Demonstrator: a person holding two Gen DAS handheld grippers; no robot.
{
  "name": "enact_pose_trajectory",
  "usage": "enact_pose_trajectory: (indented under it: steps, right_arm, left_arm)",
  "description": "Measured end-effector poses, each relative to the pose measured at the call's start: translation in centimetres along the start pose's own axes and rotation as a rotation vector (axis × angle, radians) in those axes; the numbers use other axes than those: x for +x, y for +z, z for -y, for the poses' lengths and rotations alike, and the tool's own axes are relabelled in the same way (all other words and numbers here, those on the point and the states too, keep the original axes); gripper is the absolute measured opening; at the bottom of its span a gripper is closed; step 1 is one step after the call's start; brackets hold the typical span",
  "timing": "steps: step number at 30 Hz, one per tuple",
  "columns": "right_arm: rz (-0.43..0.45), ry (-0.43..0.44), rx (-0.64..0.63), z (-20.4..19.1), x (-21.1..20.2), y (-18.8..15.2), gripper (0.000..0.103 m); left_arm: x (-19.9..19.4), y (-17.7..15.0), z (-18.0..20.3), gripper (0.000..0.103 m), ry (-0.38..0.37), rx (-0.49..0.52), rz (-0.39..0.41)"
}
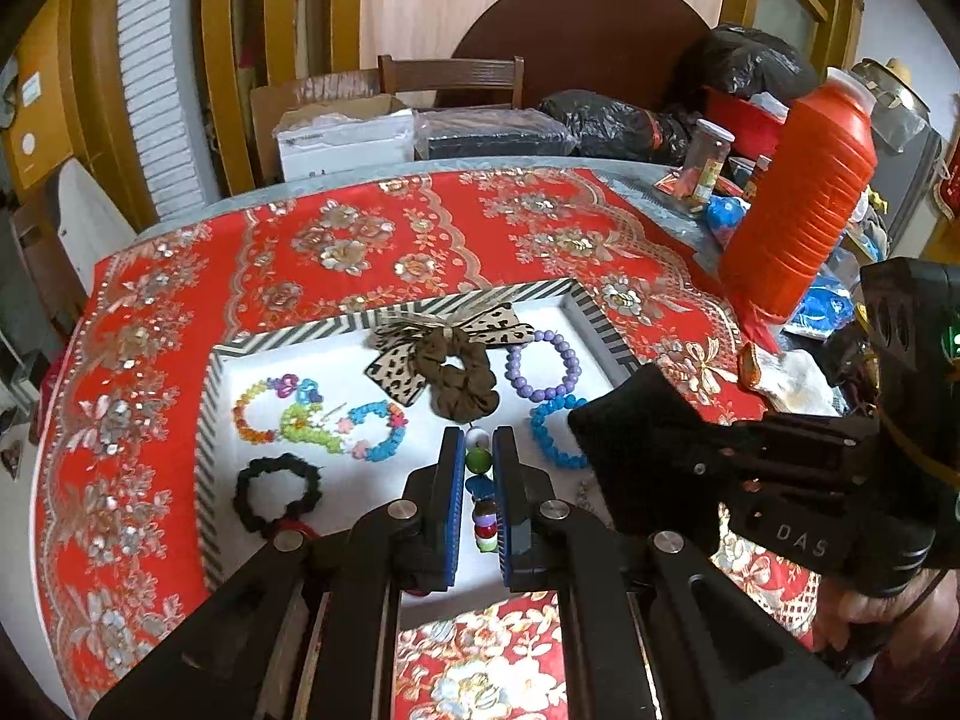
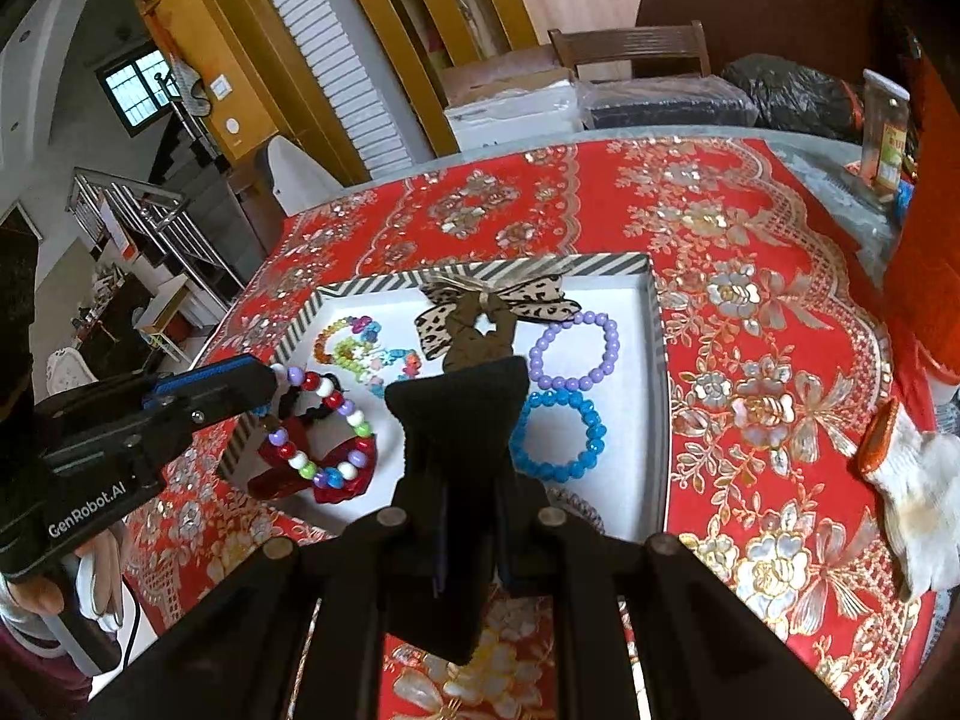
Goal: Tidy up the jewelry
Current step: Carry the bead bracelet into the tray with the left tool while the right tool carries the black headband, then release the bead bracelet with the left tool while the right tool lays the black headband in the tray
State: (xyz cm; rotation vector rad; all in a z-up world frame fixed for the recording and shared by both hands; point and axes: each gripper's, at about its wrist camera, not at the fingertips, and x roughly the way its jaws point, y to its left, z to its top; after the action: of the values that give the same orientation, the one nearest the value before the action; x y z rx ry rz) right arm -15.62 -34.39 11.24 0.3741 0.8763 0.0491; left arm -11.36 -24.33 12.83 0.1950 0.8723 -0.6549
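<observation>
A white tray with a striped rim (image 1: pixel 210 420) (image 2: pixel 657 324) lies on the red flowered tablecloth. In it are a leopard bow scrunchie (image 1: pixel 447 354), a purple bead bracelet (image 2: pixel 576 351), a blue bead bracelet (image 2: pixel 558 435), small bright bracelets (image 1: pixel 318 420), a black scrunchie (image 1: pixel 276 495) and a red shiny piece (image 2: pixel 336 474). My left gripper (image 1: pixel 478 438) (image 2: pixel 273 378) is shut on a multicolour bead bracelet (image 1: pixel 478 459) (image 2: pixel 327 426), which hangs over the tray's left part. My right gripper (image 2: pixel 468 480) is shut on a black cloth piece (image 2: pixel 456 408) (image 1: pixel 636 420) that hides its fingertips, above the tray's front.
A tall orange-red spool (image 1: pixel 798 210) and a jar (image 1: pixel 708 159) stand at the table's right. A white glove (image 2: pixel 918 498) lies on the cloth at right. Behind the table are a cardboard box (image 1: pixel 342 138), black bags and a chair (image 1: pixel 450 81).
</observation>
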Motion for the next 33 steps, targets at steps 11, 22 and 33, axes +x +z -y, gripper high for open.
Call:
enact_pose_trajectory:
  steps: [11, 22, 33]
  right_arm:
    - [-0.077, -0.017, 0.003, -0.1, 5.1, 0.9, 0.011]
    - [-0.143, -0.025, -0.013, -0.6, 10.9, 0.8, 0.012]
    - [-0.082, -0.007, 0.018, 0.1, 8.0, 0.4, 0.031]
  left_arm:
    - [5.5, -1.0, -3.9, 0.000, 0.024, -0.113, -0.069]
    - [7.6, -2.7, -6.7, 0.000, 0.061, -0.192, -0.099]
    - [7.7, -3.0, -6.0, 0.003, 0.103, -0.180, -0.083]
